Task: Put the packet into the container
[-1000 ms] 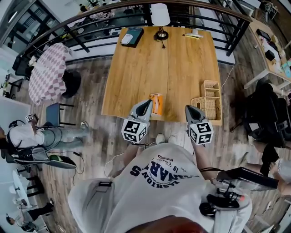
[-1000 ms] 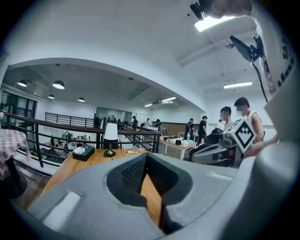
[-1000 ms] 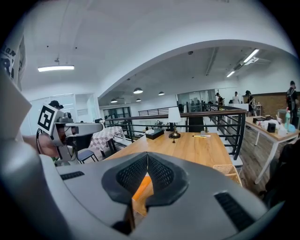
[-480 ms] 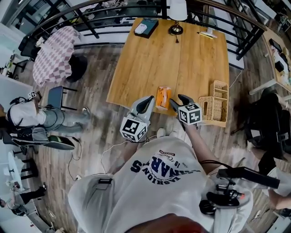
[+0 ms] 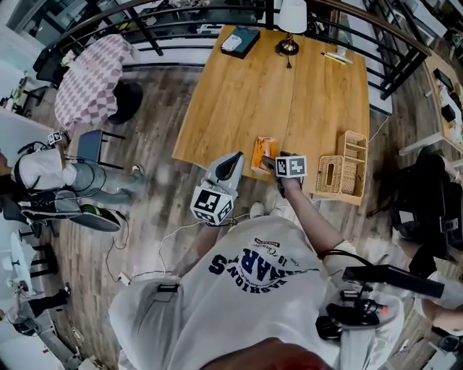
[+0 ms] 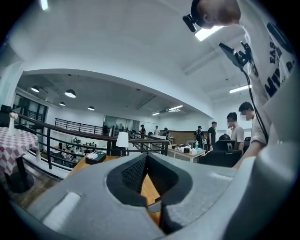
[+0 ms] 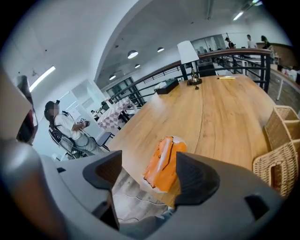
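Observation:
An orange packet (image 5: 260, 149) lies near the front edge of the wooden table (image 5: 289, 94). In the right gripper view the packet (image 7: 164, 161) shows just ahead, between the two spread jaws. My right gripper (image 5: 268, 164) points left at it, and its jaws are opening; the pads do not touch the packet. The wicker container (image 5: 340, 175) stands at the table's front right corner, and its rim (image 7: 281, 145) shows to the right of my right gripper (image 7: 150, 173). My left gripper (image 5: 234, 158) hovers at the table's front edge, left of the packet, shut and empty (image 6: 145, 174).
A lamp (image 5: 292, 16), a dark box (image 5: 240, 41) and a pen (image 5: 334, 56) sit along the table's far side by a black railing (image 5: 181, 14). A checkered table (image 5: 92, 79) stands at the left, and people stand around the room.
My right gripper swung left from the table's front right edge to the packet, and its jaws went from shut to wide open. The left gripper stayed in place.

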`<state>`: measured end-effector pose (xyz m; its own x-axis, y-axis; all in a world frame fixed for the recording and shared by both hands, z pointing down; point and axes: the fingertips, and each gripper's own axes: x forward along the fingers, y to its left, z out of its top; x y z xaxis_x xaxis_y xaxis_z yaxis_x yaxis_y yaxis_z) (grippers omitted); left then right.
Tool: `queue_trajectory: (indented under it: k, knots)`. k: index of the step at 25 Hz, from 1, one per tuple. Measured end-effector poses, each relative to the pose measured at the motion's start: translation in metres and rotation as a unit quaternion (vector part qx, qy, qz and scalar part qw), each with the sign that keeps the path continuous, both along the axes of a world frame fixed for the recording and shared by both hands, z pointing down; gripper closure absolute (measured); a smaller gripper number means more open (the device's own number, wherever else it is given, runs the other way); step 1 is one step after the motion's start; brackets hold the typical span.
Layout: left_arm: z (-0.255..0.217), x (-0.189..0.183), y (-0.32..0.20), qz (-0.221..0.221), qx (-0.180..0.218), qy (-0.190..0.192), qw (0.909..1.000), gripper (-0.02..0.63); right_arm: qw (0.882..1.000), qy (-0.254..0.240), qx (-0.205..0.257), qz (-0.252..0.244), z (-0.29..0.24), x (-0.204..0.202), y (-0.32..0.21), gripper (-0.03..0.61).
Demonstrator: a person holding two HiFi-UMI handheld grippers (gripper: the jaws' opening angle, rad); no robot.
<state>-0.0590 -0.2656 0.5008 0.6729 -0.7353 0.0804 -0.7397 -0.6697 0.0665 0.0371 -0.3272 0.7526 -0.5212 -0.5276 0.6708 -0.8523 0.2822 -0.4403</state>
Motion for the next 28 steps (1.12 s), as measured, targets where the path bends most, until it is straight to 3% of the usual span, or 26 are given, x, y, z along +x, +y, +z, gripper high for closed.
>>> queue_trajectory:
  k: [9, 12, 13, 14, 15, 16, 20, 22, 28]
  knots:
    - [0.005, -0.017, -0.002, -0.028, -0.004, -0.005, 0.9996, 0.618, 0.996, 0.036, -0.076, -0.013, 0.088, -0.011, -0.005, 0.224]
    - [0.008, -0.025, 0.000, -0.037, -0.010, -0.006, 0.9992, 0.618, 0.992, 0.028, -0.124, -0.011, 0.109, -0.014, 0.003, 0.231]
    - [0.009, -0.028, 0.000, -0.040, -0.012, -0.008, 0.9991, 0.618, 0.990, 0.019, -0.138, -0.008, 0.113, -0.016, 0.006, 0.258]
    - [0.010, -0.032, 0.000, -0.044, -0.013, -0.010, 0.9989, 0.618, 0.989, 0.011, -0.146, -0.008, 0.115, -0.017, 0.007, 0.331]
    - [0.011, -0.035, 0.000, -0.048, -0.014, -0.012, 0.9987, 0.618, 0.989, 0.004, -0.151, -0.009, 0.116, -0.018, 0.008, 0.464]
    - [0.012, -0.038, 0.000, -0.053, -0.015, -0.013, 0.9984, 0.618, 0.988, -0.002, -0.154, -0.010, 0.117, -0.019, 0.008, 0.515]
    - [0.015, -0.048, -0.003, -0.066, -0.019, -0.015, 0.9975, 0.618, 0.985, -0.028, -0.168, 0.000, 0.118, -0.022, 0.008, 0.522]
    - [0.015, -0.050, -0.004, -0.068, -0.019, -0.016, 0.9974, 0.618, 0.987, -0.035, -0.158, -0.004, 0.114, -0.023, 0.006, 0.561]
    - [0.015, -0.049, -0.006, -0.063, -0.016, -0.016, 0.9978, 0.618, 0.987, -0.040, -0.153, 0.005, 0.112, -0.016, 0.007, 0.566]
